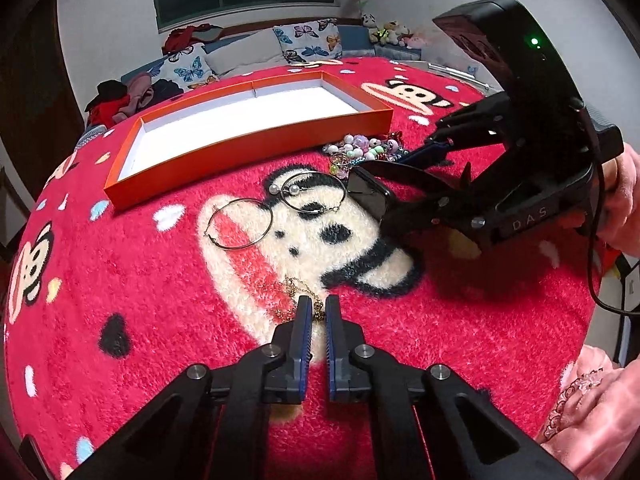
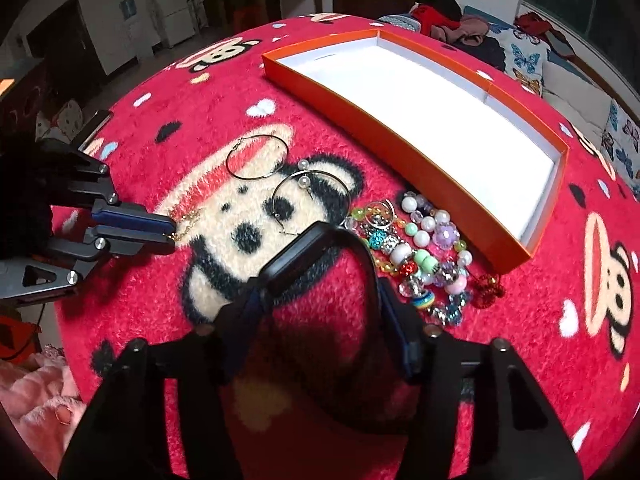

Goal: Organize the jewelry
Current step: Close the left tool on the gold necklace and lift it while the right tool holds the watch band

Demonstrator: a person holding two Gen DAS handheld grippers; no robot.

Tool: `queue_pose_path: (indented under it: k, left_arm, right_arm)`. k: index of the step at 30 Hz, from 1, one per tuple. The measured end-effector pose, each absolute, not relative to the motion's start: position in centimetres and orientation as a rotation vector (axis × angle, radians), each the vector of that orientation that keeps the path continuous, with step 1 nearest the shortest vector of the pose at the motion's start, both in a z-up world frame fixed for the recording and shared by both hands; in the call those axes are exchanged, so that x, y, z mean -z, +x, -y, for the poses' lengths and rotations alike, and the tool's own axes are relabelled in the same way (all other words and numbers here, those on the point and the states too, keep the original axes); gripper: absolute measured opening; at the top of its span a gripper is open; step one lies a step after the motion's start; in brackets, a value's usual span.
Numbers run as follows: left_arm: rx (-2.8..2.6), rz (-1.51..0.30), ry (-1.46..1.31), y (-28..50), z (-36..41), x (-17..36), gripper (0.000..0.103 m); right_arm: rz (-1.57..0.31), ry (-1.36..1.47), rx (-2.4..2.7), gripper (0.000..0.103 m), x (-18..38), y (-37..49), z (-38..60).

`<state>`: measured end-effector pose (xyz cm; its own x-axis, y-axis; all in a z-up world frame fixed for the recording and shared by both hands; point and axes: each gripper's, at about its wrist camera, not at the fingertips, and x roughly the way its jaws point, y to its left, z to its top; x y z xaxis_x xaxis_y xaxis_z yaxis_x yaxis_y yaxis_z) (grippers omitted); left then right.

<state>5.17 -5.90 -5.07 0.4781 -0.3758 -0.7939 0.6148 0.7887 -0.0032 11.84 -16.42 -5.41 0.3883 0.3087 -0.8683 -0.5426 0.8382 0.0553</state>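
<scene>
An orange tray (image 1: 256,148) with a white inside stands on the red blanket; it also shows in the right wrist view (image 2: 424,160). My left gripper (image 1: 318,314) is nearly shut around a thin gold chain (image 1: 294,288) on the blanket; in the right wrist view the left gripper (image 2: 170,230) is at the left, on the chain (image 2: 188,220). My right gripper (image 2: 320,280) is shut on a black smartwatch (image 2: 304,256), held above the blanket; it shows in the left wrist view (image 1: 372,196). Two hoop earrings (image 1: 240,224) and a pile of bead bracelets (image 2: 420,256) lie beside the tray.
A red monkey-print blanket (image 1: 160,320) covers the surface. A sofa with butterfly pillows (image 1: 312,40) and clothes stands behind. A pink sleeve (image 1: 592,412) is at the right edge.
</scene>
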Motion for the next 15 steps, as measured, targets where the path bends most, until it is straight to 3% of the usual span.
queue_pose_path:
  k: [15]
  left_arm:
    - [0.595, -0.829, 0.223, 5.3, 3.9, 1.6, 0.004]
  right_arm:
    - [-1.032, -0.156, -0.535, 0.046, 4.5, 10.9, 17.3]
